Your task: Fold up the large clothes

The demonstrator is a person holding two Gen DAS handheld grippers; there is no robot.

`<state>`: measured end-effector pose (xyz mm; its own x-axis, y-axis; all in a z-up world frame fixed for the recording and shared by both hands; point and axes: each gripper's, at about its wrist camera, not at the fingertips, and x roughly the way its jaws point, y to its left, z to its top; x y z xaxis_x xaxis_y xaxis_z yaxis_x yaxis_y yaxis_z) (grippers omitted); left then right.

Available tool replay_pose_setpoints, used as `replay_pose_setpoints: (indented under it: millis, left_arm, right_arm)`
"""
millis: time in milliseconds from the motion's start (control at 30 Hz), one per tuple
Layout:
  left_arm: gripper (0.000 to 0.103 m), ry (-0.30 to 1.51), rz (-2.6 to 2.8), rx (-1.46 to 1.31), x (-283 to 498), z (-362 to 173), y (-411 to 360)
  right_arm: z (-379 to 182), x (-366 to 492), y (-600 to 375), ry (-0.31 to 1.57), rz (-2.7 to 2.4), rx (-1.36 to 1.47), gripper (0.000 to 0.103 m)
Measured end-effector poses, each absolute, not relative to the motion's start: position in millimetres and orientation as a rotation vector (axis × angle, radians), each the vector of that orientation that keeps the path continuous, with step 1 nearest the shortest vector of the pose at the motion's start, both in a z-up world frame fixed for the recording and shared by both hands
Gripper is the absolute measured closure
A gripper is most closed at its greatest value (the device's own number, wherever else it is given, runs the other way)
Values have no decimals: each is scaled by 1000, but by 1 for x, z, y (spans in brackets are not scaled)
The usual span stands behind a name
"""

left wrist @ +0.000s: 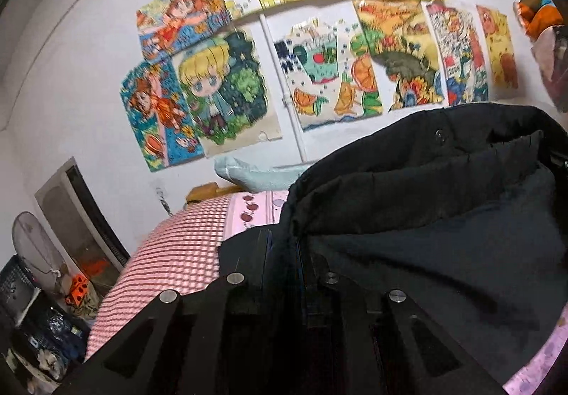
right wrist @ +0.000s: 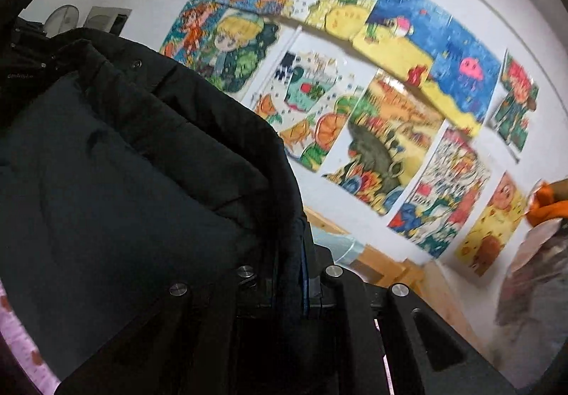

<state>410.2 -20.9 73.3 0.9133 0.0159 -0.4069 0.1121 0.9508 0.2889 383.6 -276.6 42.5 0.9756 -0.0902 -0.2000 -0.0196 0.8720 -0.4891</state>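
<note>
Your left gripper [left wrist: 284, 253] is clamped on one edge of the black padded jacket [left wrist: 426, 217]; your right gripper [right wrist: 301, 274] pinches the opposite edge. The jacket hangs lifted between the two, its span running from one gripper to the other, so neither hand is nearer. Its snap-buttoned collar [left wrist: 440, 135] points up and away from you. Below lies the pink checked bedspread [left wrist: 170, 253]; beyond, the wall of children's drawings [left wrist: 319, 57].

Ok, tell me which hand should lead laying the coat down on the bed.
Left, probably. Both tongs, left and right, grip the black coat, but only the left view shows the bed directly beside it.
</note>
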Motion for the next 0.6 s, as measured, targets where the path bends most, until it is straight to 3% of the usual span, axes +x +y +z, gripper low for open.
replay_pose_setpoints:
  millis: [267,600]
  left_arm:
    - [91,513,-82,303,464,27,-27]
    - [87,543,-121,284,480,12,-23]
  right_arm:
    - [-5,443,-284,293,-14,-465,95]
    - [-34,467,-282,334,1,-421,91]
